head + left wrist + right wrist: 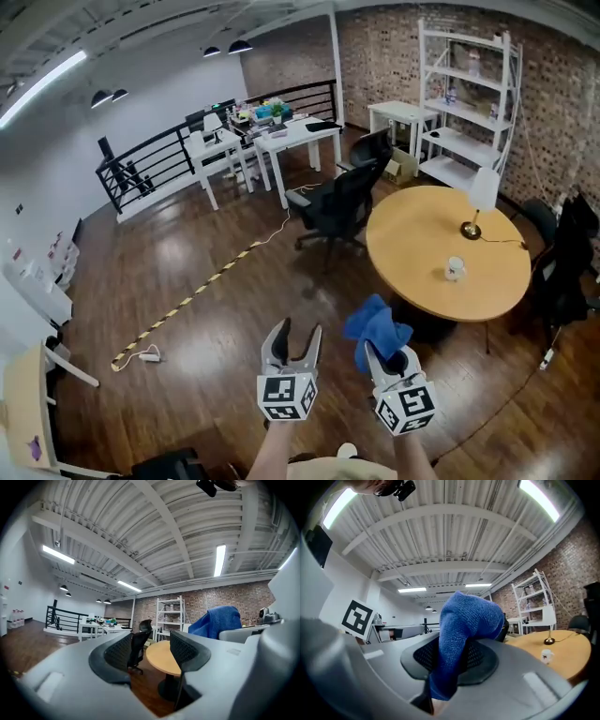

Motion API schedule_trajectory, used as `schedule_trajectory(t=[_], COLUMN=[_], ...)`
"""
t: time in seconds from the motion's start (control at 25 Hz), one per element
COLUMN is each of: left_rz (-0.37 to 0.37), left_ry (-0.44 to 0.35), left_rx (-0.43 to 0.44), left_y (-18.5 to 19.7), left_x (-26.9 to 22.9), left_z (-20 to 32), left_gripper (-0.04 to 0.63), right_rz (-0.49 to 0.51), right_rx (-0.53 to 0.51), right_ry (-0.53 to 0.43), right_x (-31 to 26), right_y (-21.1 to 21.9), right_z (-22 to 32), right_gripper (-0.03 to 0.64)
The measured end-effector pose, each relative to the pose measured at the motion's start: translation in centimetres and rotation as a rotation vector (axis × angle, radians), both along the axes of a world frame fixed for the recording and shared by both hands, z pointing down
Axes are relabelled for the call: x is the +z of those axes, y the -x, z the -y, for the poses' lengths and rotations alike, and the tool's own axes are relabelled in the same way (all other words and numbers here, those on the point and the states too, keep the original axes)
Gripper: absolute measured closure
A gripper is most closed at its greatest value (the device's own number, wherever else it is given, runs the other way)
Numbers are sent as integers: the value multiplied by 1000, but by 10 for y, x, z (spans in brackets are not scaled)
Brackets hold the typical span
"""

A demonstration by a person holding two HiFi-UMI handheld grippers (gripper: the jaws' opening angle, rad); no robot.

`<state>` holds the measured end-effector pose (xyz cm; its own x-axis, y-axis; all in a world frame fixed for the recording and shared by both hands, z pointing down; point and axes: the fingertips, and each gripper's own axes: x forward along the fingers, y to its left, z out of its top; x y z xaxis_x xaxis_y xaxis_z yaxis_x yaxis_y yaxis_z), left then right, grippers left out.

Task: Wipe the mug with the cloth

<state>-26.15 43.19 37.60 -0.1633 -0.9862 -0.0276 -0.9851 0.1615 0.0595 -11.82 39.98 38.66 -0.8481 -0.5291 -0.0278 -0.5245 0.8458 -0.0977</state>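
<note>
Blue fuzzy cloth [377, 328] bunched at lower centre, the right gripper [386, 359] pinching it, pads mostly buried. Left gripper [292, 339] just beside, jaws spread, nothing between. Farther right, a small white mug [455, 269] stands on the round wooden table [422, 234], its print unreadable.

Mug [455, 269] on round table [422, 234], lamp [484, 190] behind it, chair [337, 202] left of table

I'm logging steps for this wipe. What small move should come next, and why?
Probably step toward the round table, bringing the open, empty left tool nearer the mug. The right tool is shut on the blue cloth, but the mug stands well off on the table, out of either tool's reach.
</note>
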Motion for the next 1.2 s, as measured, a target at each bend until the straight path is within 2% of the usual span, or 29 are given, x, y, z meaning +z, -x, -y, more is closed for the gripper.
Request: schedule_trajectory(t=[0.52, 0.68, 0.96, 1.08, 1.2], left_rz=[-39, -31, -48, -54, -56], left_ry=[58, 48, 39, 43, 79], left_rx=[359, 469, 587, 636, 672], left_y=[-110, -132, -143, -154, -168], left_x=[43, 45, 37, 42, 62], left_z=[198, 272, 389, 427, 455], left_gripper=[364, 365, 376, 377, 379], right_rz=[-47, -61, -81, -94, -115], right_rx=[384, 489, 610, 669, 702], right_ry=[62, 51, 32, 18, 6], right_x=[43, 46, 32, 27, 26], right_y=[-129, -150, -167, -180, -191], right_z=[141, 200, 299, 330, 349], right_gripper=[531, 531, 531, 531, 530])
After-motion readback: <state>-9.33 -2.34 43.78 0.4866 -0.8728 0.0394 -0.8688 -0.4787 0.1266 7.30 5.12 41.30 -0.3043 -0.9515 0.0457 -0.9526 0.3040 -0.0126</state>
